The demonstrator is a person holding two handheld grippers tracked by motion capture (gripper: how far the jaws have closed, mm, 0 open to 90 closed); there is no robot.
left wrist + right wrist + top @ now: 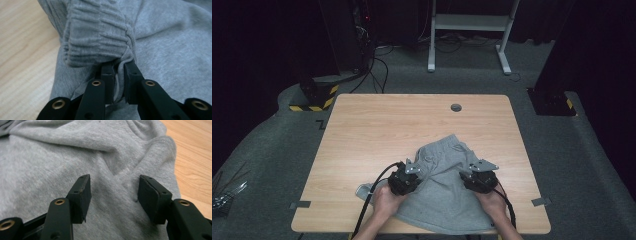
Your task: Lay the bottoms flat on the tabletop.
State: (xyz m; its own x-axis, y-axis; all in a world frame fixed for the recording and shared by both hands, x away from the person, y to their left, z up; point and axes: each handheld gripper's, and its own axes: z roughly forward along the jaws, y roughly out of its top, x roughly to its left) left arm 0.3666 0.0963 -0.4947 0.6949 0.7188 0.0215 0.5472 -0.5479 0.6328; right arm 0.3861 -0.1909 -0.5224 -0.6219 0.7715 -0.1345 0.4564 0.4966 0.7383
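A grey sweat garment [444, 192] lies crumpled on the near half of the wooden table [402, 120]. My left gripper [411, 169] is at its left side. In the left gripper view this gripper [118, 67] is shut on a fold of the grey fabric [162, 50], just below the ribbed elastic band [97, 37]. My right gripper [477, 169] rests over the garment's right part. In the right gripper view it [113, 187] stands open, its pads [82, 192] wide apart above the flat cloth [62, 157], with nothing pinched between them.
A round cable hole [456, 107] sits near the table's far edge. Grey tape strips mark the near left [300, 204] and near right [538, 201] corners. Beyond the table are a white desk frame [472, 25] and a black stand with yellow-black stripes [314, 97].
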